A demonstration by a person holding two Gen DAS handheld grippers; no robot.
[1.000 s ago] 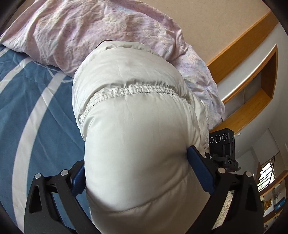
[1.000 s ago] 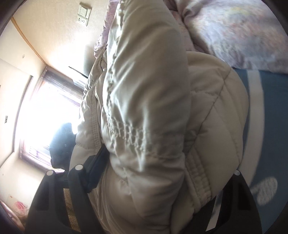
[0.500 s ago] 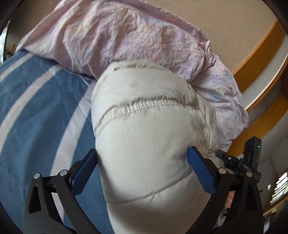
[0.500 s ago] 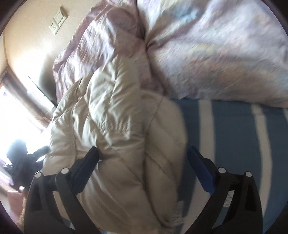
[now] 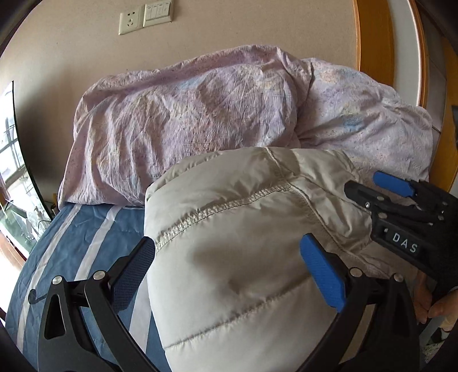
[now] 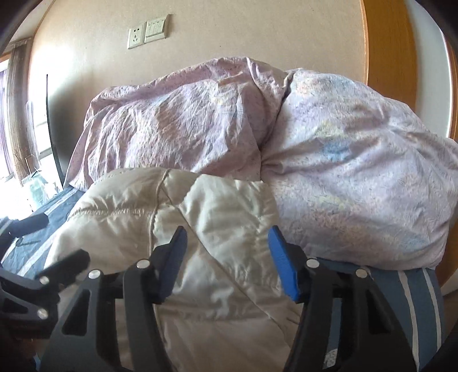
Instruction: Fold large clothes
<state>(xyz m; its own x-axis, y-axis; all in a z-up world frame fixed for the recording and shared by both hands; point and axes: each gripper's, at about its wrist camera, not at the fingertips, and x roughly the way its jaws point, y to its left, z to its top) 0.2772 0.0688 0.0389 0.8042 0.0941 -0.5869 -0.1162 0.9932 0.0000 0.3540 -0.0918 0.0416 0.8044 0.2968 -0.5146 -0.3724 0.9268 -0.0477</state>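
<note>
A puffy cream quilted jacket (image 5: 243,257) lies bundled on the blue striped bed sheet (image 5: 83,243), against a pink duvet. My left gripper (image 5: 229,266) is open, its blue pads standing wide on either side of the jacket's rounded end. The jacket also shows in the right wrist view (image 6: 217,257), where my right gripper (image 6: 227,257) is open over it with the jaws apart and not pinching the fabric. The right gripper appears at the right edge of the left wrist view (image 5: 400,206).
A crumpled pink floral duvet (image 5: 214,120) is heaped behind the jacket against the beige wall, also in the right wrist view (image 6: 343,171). A socket and switch (image 5: 146,17) sit on the wall. A wooden frame (image 5: 372,37) runs at right; a window lies far left.
Both grippers let go of the jacket and drew back. The jacket dropped from being held up to resting on the bed. Both views swung level toward the wall.
</note>
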